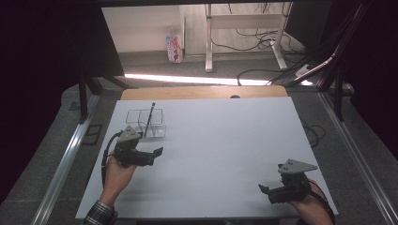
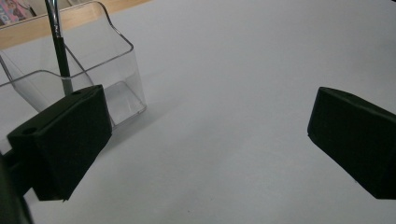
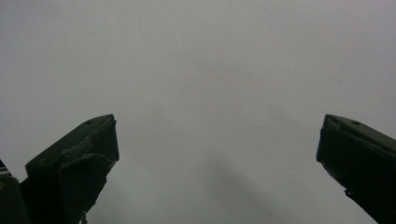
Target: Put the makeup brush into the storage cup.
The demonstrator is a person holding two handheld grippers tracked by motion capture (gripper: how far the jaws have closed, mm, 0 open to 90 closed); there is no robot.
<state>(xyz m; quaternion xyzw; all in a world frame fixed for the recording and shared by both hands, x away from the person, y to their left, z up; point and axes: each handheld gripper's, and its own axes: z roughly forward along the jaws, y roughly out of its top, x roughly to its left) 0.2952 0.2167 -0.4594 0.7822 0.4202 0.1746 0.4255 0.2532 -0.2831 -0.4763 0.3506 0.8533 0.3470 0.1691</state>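
So the left gripper (image 1: 157, 152) sat just in front of the clear plastic two-compartment organiser box (image 1: 158, 123), jaws spread wide and holding nothing. In the left gripper view that box (image 2: 122, 79) was up at the top left, just past the left-hand jaw and outside the gap, not touching as far as I could tell. A slim black pen with a silvery upper end (image 1: 149, 120) stood inside it, leaning against the divider wall, tip down. The box was see-through with curved rims, parked near the far left of the white desk (image 1: 225, 140). The right gripper (image 1: 264, 189) was well apart at the near right corner, jaws also released, over bare white desk.
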